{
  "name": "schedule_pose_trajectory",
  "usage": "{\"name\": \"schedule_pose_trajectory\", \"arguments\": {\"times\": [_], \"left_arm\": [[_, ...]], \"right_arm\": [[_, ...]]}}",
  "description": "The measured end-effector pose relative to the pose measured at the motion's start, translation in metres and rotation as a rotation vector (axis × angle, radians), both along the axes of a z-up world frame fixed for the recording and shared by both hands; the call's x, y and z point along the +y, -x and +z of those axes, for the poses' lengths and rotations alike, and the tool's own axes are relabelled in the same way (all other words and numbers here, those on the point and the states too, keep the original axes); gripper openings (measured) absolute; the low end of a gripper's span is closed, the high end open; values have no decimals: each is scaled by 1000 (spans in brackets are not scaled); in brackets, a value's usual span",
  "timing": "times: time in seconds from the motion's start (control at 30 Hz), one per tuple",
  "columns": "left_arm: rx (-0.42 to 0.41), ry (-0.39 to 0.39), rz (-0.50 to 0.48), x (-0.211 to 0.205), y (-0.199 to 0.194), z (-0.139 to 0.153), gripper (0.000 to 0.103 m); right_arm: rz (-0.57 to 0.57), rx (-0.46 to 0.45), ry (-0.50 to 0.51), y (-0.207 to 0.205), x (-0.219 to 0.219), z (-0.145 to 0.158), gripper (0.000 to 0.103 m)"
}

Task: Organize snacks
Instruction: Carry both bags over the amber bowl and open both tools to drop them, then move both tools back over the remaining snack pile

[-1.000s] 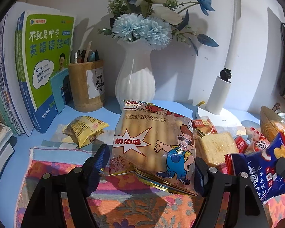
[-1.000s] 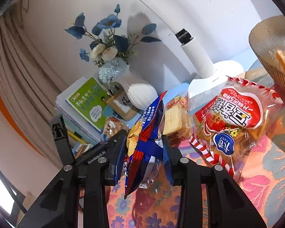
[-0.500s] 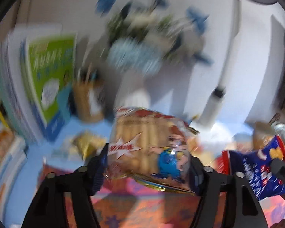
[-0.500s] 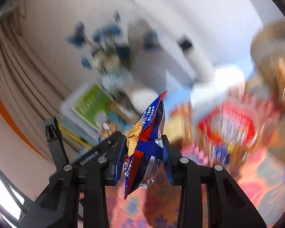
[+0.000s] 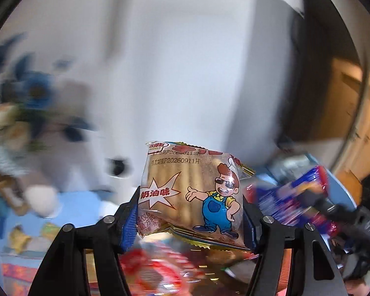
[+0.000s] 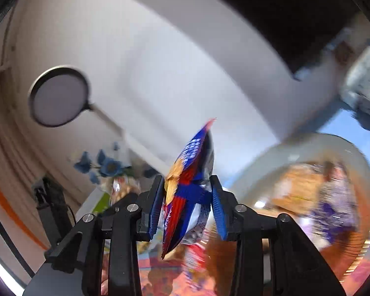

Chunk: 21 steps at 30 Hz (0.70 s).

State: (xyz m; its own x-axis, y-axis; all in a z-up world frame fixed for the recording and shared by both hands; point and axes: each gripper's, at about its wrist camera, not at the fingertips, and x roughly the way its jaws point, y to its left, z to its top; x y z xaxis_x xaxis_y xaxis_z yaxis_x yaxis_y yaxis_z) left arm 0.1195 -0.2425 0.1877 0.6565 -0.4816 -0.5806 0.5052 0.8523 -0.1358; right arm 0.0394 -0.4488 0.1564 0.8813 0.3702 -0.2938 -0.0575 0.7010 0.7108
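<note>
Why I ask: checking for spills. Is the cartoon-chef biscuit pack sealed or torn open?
Apparently sealed: the biscuit pack, clamped in the left gripper, shows an intact crimped top edge and puffed film. Its back is hidden.

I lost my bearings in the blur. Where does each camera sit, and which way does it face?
Left wrist: on the left gripper, looking along its fingers at the clamped biscuit pack, wall behind.
Right wrist: on the right gripper, tilted upward, fingers clamping the blue bag, bowl to its right.
Shared: the blue bag and the flowers.
</note>
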Motion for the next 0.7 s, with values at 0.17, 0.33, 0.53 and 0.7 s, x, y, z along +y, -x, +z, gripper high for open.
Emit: {"name": "schedule_pose_trajectory", "arguments": {"times": [0.17,0.33,0.53,0.7], "left_arm": [[42,-178,-66,-53,-3,-38,92],[59,-180,-30,-41,-16,-43,92],[53,-164,54,19,-30,-38,93],[56,-152,146,86,-43,-39,94]], "right_arm": [[-118,261,157,8,-23,-27,87],[-176,217,202,29,-28,-10,88],[-119,158,222,20,13,7,90],[28,119,242,-10,83,15,102]]}}
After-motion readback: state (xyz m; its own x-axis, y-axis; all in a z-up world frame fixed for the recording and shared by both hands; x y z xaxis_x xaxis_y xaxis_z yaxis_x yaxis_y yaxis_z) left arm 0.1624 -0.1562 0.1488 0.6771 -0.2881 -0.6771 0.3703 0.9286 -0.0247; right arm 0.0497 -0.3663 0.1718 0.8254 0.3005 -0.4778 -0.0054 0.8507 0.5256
